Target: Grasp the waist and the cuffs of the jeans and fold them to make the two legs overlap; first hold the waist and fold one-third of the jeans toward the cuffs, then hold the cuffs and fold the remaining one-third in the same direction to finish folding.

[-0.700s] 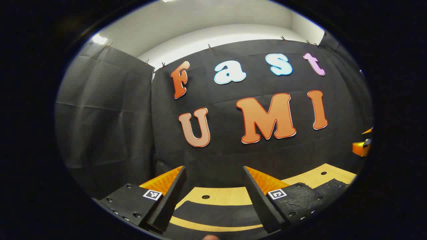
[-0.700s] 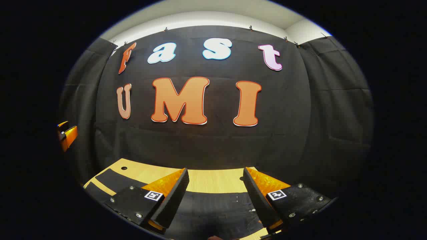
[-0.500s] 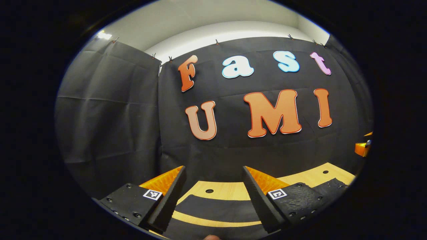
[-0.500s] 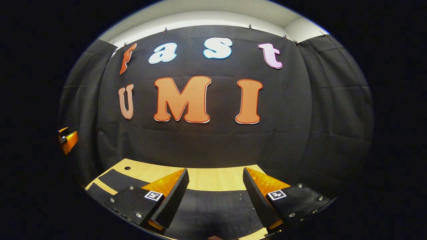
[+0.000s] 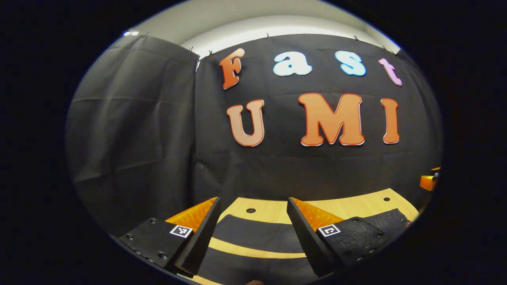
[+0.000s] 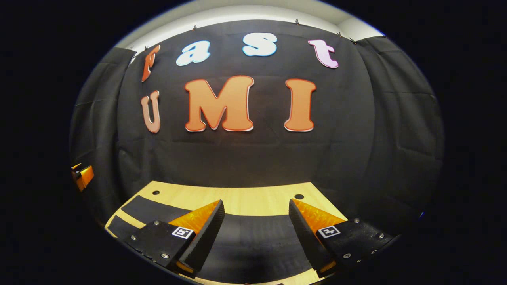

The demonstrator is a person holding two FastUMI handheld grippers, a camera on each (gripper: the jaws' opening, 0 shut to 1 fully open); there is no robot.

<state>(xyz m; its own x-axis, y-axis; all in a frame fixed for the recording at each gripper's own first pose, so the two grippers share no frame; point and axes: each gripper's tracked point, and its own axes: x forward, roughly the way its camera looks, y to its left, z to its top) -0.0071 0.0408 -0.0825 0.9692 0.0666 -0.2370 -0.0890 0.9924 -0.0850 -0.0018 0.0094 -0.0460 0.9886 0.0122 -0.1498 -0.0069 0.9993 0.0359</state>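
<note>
Left gripper view, left gripper (image 5: 252, 233) wide above jeans (image 5: 253, 239), right gripper (image 6: 255, 233) wide too.

One pair of jeans (image 6: 253, 241), one table (image 6: 253, 200), two grippers (image 5: 252, 233) (image 6: 255, 235).

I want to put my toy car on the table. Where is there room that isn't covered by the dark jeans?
Bare wood runs along the far edge of the table, between the jeans and the black cloth wall. A thin bare strip shows between the two legs. Nearer, the jeans cover most of the table, and both tools, left and right, hang open above them.
</note>
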